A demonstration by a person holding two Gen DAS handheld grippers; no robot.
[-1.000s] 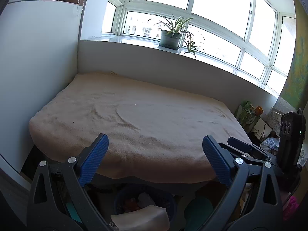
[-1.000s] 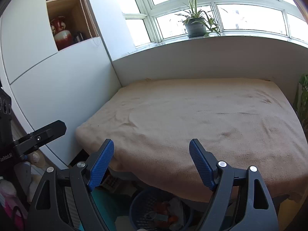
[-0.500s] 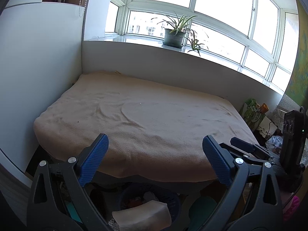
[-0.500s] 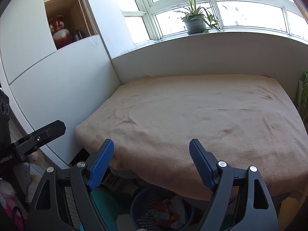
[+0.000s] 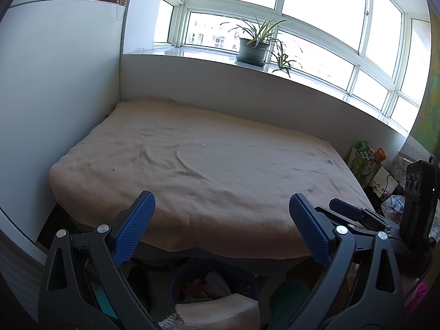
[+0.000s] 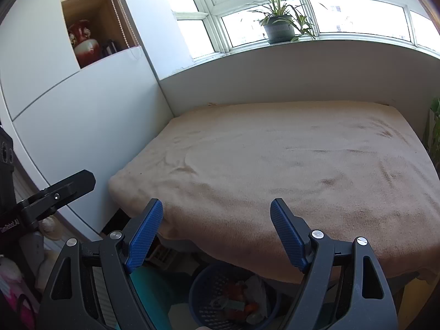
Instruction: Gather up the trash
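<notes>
Progress: most of the collecting is judged to be done, since no loose trash can be made out on the blanket (image 5: 220, 170) in either view.
Trash: crumpled paper and orange-red scraps (image 6: 242, 299) are seen already lying inside the blue basket (image 6: 200, 288), near the bottom edge of the right wrist view.
Basket position: the basket is set on the floor, partly under the near edge of the covered surface; in the left wrist view it (image 5: 176, 283) is seen low in the middle, with white and red pieces inside.
Left gripper (image 5: 221, 209): the blue fingers are spread wide and nothing is held between them; it is held above the near edge of the blanket.
Right gripper (image 6: 216, 214): it is likewise spread wide and empty, with the basket directly below it.
Remaining on the surface: only one tiny pale speck (image 5: 203, 145) and one dark speck (image 5: 113, 169) are noted; what they are cannot be told.
Remaining elsewhere: a crinkled clear wrapper (image 5: 393, 203) is seen among clutter at the far right; whether it counts as trash cannot be told.
Unrelated: a potted plant (image 6: 279, 29) is left on the far windowsill.
Judgement: the task is taken to be at or near its end.
</notes>
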